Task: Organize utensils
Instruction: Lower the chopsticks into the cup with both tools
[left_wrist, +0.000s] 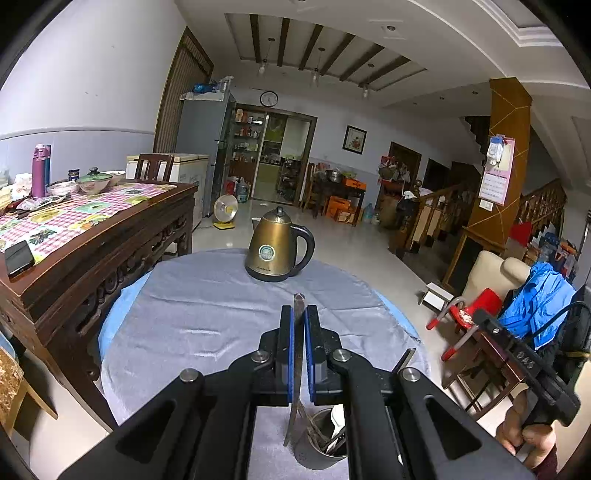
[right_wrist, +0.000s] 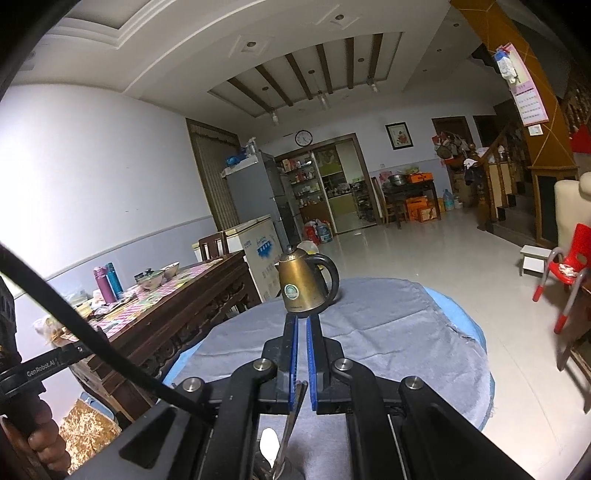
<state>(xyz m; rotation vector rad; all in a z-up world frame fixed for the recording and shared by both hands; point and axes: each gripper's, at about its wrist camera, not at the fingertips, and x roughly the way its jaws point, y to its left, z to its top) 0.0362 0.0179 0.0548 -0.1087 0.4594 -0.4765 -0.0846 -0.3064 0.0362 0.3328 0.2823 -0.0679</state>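
Note:
My left gripper (left_wrist: 298, 310) is shut on a flat metal utensil (left_wrist: 291, 413). The utensil's top pokes out past the blue pads and its lower end hangs beside a metal utensil cup (left_wrist: 318, 443). The cup stands on the grey-clothed round table (left_wrist: 192, 314) and holds several utensils, a white spoon (left_wrist: 338, 415) among them. My right gripper (right_wrist: 302, 320) is shut on a thin metal utensil (right_wrist: 291, 417), gripped near the back of the pads and hanging down beside the white spoon (right_wrist: 269, 445). The cup itself is mostly hidden under the right gripper's body.
A bronze kettle (left_wrist: 275, 251) stands at the table's far side. A dark wooden table (left_wrist: 92, 236) with dishes and bottles sits close on the left. A red chair (left_wrist: 469, 314) and a blue jacket (left_wrist: 535, 306) are on the right. A hand (left_wrist: 528, 439) holds the other gripper.

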